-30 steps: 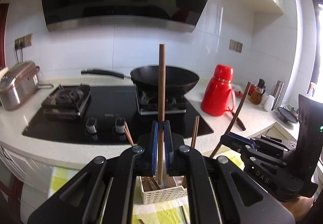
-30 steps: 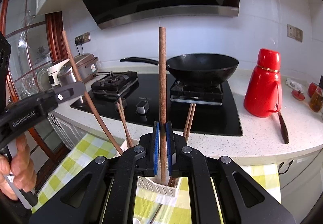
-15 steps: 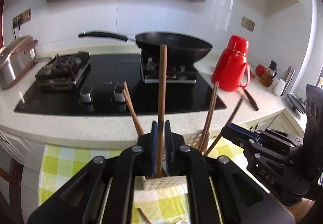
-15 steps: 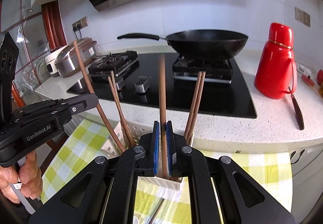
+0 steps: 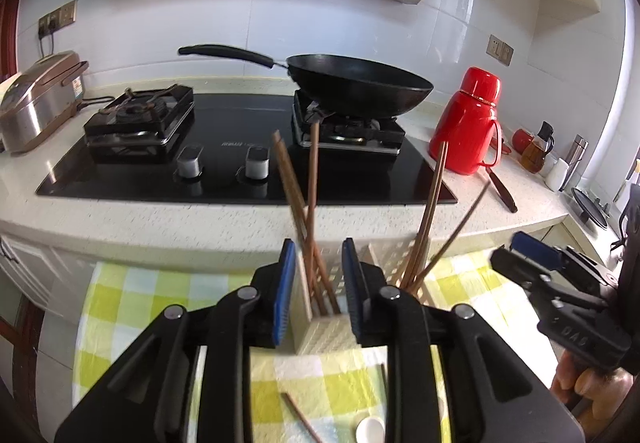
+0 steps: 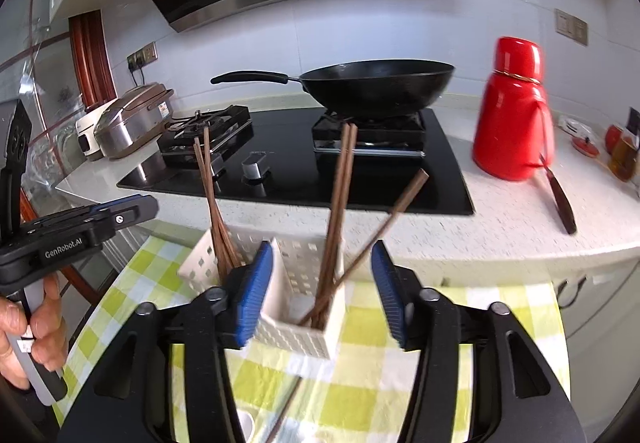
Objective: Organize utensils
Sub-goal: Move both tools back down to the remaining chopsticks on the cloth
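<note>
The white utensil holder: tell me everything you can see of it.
The white utensil holder is a rectangular basket that looks like plastic, its walls perforated with a grid of small holes. A solid divider splits it into two compartments. It stands upright on the yellow-green checked cloth, just in front of the counter edge. Brown chopsticks lean in both compartments, several in each, their tips poking well above the rim. Neither gripper's pads touch it.
</note>
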`<state>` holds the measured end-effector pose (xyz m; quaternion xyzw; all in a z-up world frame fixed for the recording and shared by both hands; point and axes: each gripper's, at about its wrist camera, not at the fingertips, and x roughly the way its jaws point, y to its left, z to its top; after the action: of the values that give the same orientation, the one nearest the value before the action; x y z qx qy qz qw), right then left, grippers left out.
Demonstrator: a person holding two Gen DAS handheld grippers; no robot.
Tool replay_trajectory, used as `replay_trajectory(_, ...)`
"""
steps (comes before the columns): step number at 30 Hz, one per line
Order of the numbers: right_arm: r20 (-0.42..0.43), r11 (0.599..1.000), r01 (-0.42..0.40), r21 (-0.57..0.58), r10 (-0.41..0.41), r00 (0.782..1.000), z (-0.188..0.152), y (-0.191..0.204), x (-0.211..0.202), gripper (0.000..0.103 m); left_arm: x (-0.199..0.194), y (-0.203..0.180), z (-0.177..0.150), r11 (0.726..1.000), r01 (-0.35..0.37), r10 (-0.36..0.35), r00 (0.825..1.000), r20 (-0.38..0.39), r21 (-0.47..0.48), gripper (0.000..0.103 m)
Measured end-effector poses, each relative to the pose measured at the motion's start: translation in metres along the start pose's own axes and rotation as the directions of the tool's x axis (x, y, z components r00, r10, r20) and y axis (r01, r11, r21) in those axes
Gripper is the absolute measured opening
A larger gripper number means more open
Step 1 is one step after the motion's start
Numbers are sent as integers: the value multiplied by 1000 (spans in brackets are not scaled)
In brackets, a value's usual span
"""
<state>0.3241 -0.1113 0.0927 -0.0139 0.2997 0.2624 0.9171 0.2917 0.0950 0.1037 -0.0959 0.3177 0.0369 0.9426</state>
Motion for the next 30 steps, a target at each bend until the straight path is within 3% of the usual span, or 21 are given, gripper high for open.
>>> replay_trajectory(7,-48,999,0,39,2,999,-74,-1,-25,63,-22,20,-74,997,-51,50,998,-25,-58,32)
replay_trajectory(14,-146,998,17,68,-7,989,-144,5,-29,71,-15,26,-160,991,-102,88,985,-148,-91,32)
replay_trajectory(25,-160,994,50,94,-34,987,-163,-10,-33,75,24,0,-202,996,-67,50,961,-273,-56,31)
replay_trajectory(30,-164,992,59,113,-40,986,-165,-21,-34,76,41,-7,-207,996,-80,62,947,-315,-44,25)
